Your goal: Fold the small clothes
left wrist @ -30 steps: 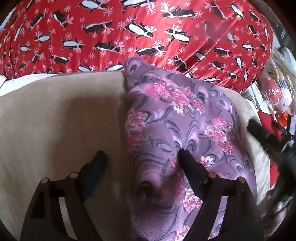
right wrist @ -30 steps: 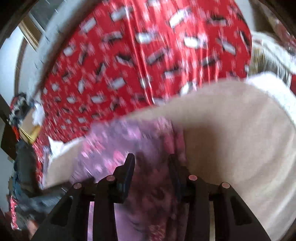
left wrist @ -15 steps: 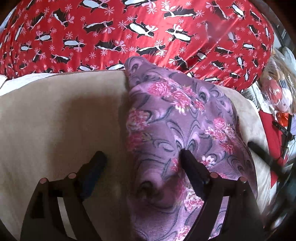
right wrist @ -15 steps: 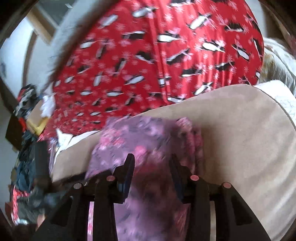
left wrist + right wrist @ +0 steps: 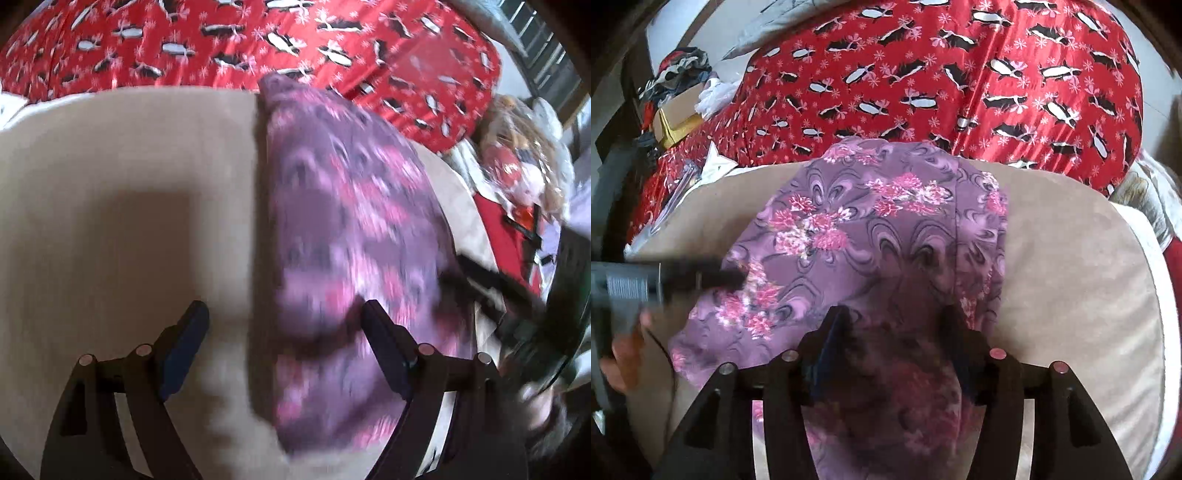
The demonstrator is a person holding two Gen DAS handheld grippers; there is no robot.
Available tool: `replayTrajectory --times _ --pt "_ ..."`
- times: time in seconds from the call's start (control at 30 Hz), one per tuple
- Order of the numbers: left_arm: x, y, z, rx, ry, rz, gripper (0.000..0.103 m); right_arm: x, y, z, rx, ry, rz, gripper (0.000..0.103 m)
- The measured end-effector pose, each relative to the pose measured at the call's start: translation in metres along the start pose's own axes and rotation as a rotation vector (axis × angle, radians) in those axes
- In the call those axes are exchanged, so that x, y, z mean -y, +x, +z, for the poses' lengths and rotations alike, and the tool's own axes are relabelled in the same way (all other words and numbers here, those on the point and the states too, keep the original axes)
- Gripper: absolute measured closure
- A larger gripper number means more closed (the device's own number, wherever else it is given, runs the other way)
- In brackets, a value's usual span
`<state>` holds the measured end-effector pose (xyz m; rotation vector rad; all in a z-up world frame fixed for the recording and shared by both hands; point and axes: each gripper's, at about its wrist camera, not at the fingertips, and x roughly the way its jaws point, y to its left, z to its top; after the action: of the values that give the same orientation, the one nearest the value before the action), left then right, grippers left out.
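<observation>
Right wrist view: right tongs (image 5: pixel 892 325) have just been opening, with the purple floral cloth (image 5: pixel 871 236) bunched between the jaws, pads apparently clear. Risk: released layers may slip or spring apart; the left tongs (image 5: pixel 284 325), spread wide and holding nothing, could snag the edge. Cloth lies folded lengthwise on the beige cushion (image 5: pixel 1071 266), its far end touching the red cover (image 5: pixel 960 85).

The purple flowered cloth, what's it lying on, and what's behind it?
The purple flowered cloth lies on a beige cushion. Behind it is a red penguin-print fabric. The cloth hides the cushion surface beneath it, so anything underneath cannot be seen.
</observation>
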<state>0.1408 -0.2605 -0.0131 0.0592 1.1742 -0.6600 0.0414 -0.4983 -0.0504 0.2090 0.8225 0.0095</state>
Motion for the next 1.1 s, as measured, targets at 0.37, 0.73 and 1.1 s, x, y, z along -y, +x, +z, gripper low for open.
replayTrajectory --times 0.37,0.73,1.1 --pt "0.002 -0.005 -0.007 0.01 0.089 0.044 0.018 0.022 -0.02 -0.028 -0.038 0.105 0.037 0.043" --pt "-0.024 0.048 0.053 -0.113 -0.099 -0.205 0.014 0.1 0.026 -0.006 0.014 0.513 0.367 0.031" --pt "0.012 0.032 0.056 -0.024 0.0 -0.081 0.08 0.035 0.015 0.019 0.016 0.242 0.165 0.072"
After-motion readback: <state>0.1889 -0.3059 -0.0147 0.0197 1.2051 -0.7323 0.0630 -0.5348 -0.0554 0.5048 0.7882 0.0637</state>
